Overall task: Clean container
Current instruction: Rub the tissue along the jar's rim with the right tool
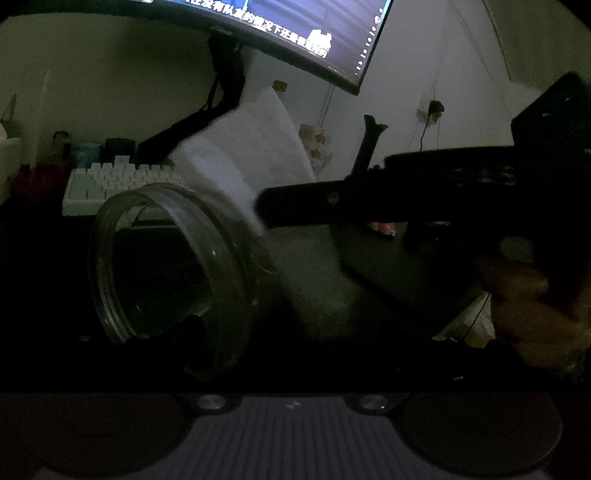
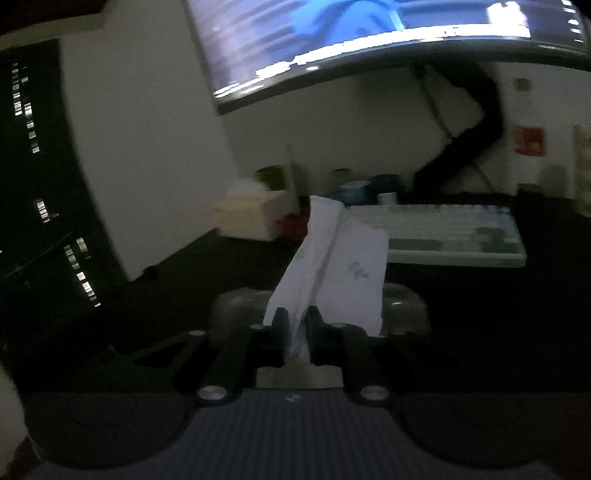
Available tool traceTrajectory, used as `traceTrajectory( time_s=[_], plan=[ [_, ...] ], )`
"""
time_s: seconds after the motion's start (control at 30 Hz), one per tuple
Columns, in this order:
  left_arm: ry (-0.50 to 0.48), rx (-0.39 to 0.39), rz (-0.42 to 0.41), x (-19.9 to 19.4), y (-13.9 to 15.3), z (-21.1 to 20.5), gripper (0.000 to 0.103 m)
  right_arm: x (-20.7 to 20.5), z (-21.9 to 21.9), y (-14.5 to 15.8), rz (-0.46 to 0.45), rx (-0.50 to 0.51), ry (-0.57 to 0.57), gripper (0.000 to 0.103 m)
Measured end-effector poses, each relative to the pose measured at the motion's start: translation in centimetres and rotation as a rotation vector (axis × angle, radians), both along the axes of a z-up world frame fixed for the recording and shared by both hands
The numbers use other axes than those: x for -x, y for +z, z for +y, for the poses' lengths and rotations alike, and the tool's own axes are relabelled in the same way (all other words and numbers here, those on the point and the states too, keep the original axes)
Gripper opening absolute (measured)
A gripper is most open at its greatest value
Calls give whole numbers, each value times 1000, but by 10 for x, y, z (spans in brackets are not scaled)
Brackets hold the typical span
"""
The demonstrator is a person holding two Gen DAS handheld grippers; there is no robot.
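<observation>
A clear glass jar (image 1: 166,273) lies tilted in my left gripper, its open mouth facing left; one dark finger (image 1: 188,332) shows at its rim. The scene is very dark. My right gripper (image 2: 295,325) is shut on a white tissue (image 2: 332,269) that stands up from its fingers. In the left wrist view the right gripper (image 1: 266,210) reaches in from the right and presses the tissue (image 1: 251,162) against the jar's side. The jar shows faintly below the tissue in the right wrist view (image 2: 402,306).
A white keyboard (image 1: 110,184) lies behind the jar on the dark desk, also in the right wrist view (image 2: 443,232). A curved monitor (image 1: 295,33) hangs above. Cups (image 2: 351,192) and a pale box (image 2: 251,218) stand at the back.
</observation>
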State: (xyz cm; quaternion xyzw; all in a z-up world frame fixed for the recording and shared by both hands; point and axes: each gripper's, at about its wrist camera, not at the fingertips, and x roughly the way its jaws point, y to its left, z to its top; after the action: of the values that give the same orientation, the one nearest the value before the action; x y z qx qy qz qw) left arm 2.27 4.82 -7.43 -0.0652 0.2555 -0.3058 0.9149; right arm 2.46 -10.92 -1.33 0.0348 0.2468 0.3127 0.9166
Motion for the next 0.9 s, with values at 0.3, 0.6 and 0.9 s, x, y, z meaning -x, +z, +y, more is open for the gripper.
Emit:
traceTrajectory(
  time_s=[0.3,0.6,0.9],
  plan=[
    [13,-9,11,-1,1,-1,103,-11,-7,-2,-30,66,-132,16],
    [21,-34,2,1,2,-3,103,-19,-23,-4,16,9,-166,20],
    [35,-59,-9,2,1,-7,103,9,10,-1,-56,32,-12,23]
  ],
)
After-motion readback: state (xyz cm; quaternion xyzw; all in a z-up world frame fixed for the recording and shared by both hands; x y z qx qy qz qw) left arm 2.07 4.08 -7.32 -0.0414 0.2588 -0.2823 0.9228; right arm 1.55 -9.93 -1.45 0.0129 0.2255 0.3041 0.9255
